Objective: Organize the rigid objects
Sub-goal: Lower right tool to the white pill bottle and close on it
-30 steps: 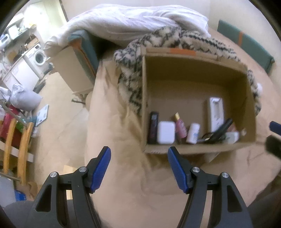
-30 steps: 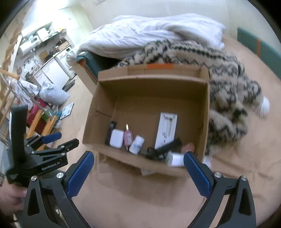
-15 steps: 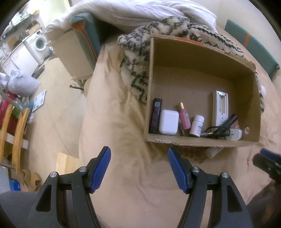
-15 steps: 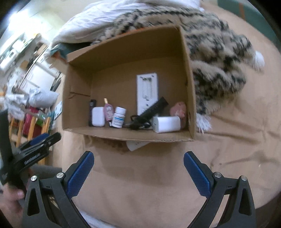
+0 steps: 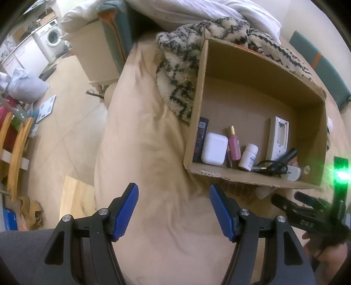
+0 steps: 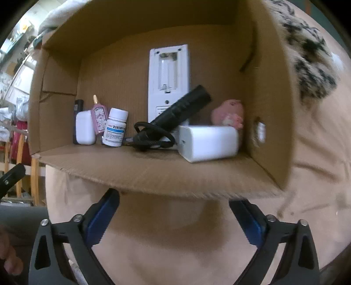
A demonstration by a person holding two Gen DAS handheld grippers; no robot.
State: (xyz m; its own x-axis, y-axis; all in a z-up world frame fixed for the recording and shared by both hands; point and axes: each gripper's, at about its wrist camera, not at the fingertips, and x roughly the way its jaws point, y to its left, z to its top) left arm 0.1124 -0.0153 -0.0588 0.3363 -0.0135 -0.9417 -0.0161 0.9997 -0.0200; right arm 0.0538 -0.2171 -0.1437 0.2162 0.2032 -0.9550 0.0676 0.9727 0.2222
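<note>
Flanking cardboard box rim, jaws apart

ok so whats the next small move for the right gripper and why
Probably ease the right gripper forward over the cardboard box rim toward the white charger block. Its jaws are open and empty, its fingertips tucked under the near flap, and that block lies closest.

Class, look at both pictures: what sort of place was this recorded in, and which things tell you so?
Most likely a lived-in home, perhaps a small flat: a bed with a white duvet and fleecy blanket, and a washing machine in a cluttered corner beyond.
</note>
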